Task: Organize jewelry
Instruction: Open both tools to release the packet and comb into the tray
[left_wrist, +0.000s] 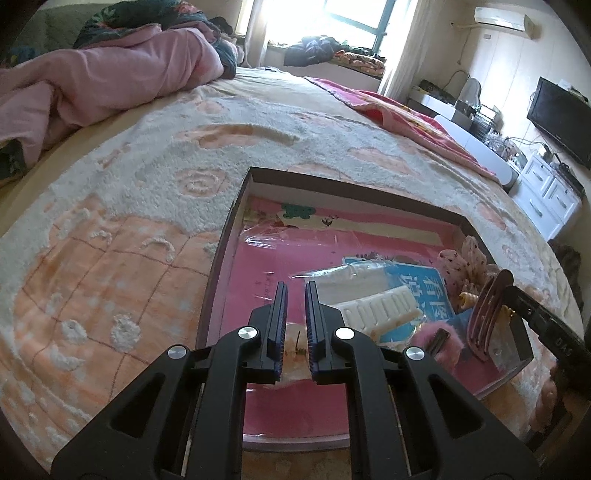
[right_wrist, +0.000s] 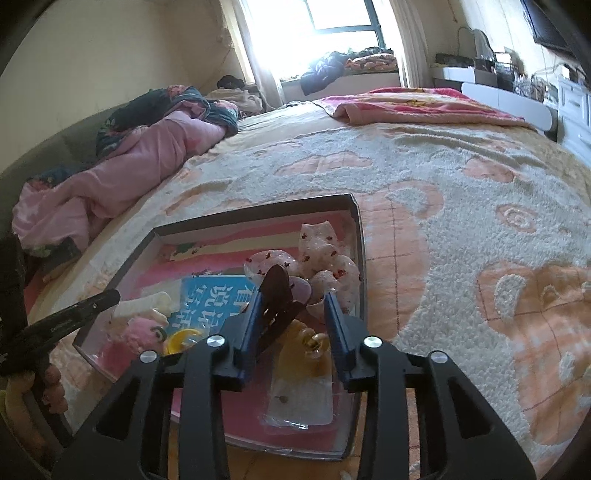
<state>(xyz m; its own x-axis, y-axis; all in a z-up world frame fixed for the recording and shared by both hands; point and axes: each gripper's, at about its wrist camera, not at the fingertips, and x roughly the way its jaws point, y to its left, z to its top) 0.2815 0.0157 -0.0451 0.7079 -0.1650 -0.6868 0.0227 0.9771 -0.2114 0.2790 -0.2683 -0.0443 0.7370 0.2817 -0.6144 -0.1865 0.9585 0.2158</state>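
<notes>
The shallow box (right_wrist: 356, 225) of hair accessories sits on the bed (right_wrist: 461, 206). The right gripper (right_wrist: 293, 314) stands released, a brown hair clip (right_wrist: 277, 295) leaning on its left finger (possibly just touching). The left gripper (left_wrist: 295, 295) is clenched, apparently empty, over the box.

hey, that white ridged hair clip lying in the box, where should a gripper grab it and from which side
Grip the white ridged hair clip across its narrow width near the middle, coming from above. It looks to lie flat on the blue card with its long sides exposed, so fingers could likely straddle it. The left gripper hangs close beside it, apparently empty.
</notes>
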